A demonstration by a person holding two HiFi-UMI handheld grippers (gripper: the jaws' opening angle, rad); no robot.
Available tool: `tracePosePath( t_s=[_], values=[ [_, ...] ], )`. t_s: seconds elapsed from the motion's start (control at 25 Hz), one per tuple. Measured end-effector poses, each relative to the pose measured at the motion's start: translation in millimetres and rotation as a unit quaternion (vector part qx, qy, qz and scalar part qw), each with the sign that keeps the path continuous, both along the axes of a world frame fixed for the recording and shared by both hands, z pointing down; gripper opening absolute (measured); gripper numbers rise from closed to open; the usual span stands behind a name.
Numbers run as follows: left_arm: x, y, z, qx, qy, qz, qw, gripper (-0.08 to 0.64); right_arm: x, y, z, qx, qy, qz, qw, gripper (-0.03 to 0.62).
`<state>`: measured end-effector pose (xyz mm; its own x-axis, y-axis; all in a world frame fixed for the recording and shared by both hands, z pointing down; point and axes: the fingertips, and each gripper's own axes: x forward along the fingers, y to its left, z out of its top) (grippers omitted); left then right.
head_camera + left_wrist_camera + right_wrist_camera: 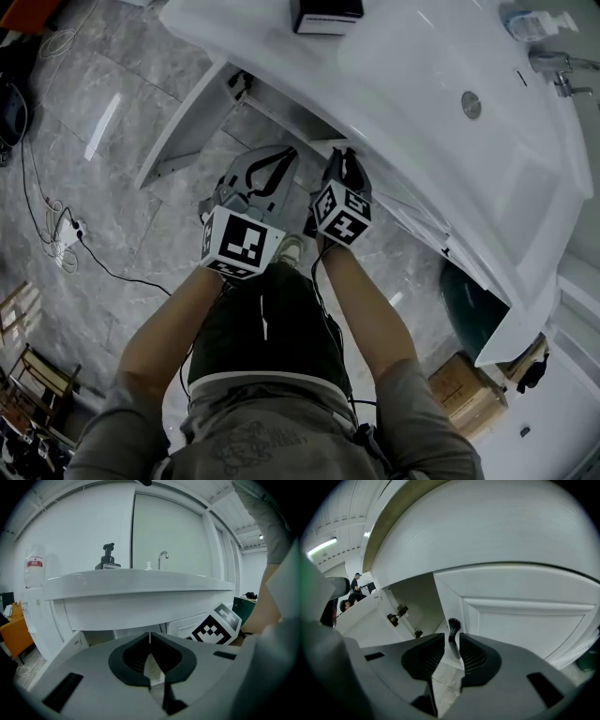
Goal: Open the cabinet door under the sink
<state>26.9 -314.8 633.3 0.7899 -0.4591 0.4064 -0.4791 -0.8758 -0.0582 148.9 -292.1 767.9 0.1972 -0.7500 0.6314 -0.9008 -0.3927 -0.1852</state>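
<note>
Two bare forearms (173, 323) reach down to the grippers. Jaws together on nothing, the left gripper (284, 155) hangs just beside the right gripper (343, 157), whose jaws pinch the black handle (453, 632) of the right cabinet door (520, 620) under the sink (450, 56). Of the two white doors, the left door (183, 127) stands swung wide, with two dark hinges (395, 617) by it. One faucet (560, 70) sits on the rim. Farther right a green bin (467, 298), contents hidden, and one cardboard box (466, 392) stand on the floor.
</note>
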Motion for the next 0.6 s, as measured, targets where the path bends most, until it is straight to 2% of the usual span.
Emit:
tracePosePath(
  t_s=[0.24, 0.6],
  values=[
    [3.9, -3.1, 12.4, -0.008, -0.005, 0.000, 1.0000, 0.025, 1.6, -4.1, 8.9, -0.009, 0.013, 0.014, 1.000, 0.063],
    [-1.6, 5.7, 22.4, -0.023, -0.012, 0.001, 0.9997, 0.025, -1.2, -2.1, 8.4, -0.020, 0.038, -0.013, 0.999, 0.053]
  ],
)
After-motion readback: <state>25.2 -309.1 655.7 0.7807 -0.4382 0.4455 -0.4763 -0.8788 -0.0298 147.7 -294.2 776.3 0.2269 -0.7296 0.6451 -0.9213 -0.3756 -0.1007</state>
